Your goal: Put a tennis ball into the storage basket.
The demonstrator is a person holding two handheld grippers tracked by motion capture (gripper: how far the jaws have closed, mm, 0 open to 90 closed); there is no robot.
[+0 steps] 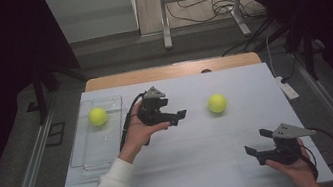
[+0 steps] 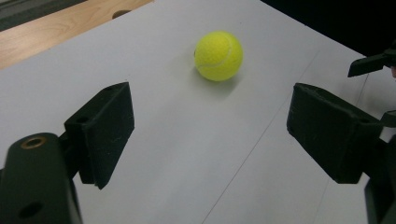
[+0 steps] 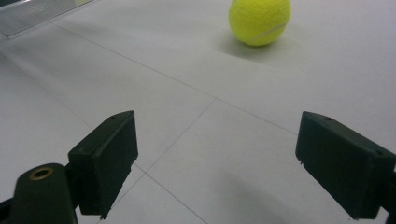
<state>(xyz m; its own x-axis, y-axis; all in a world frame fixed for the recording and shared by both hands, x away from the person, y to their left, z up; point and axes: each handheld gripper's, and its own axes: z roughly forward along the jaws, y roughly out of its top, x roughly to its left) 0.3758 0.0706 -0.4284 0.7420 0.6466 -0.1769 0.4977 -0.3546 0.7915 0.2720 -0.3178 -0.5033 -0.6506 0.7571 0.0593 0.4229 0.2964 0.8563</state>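
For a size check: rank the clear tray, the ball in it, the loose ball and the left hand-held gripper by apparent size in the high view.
1. Clear tray, largest.
2. Left hand-held gripper, jaws open.
3. Ball in the tray and loose ball on the table: they look alike, so they share last place.

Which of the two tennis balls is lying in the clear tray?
The tennis ball at the left lies inside the clear tray. The other ball sits on the bare white table, ahead of the left hand-held gripper.
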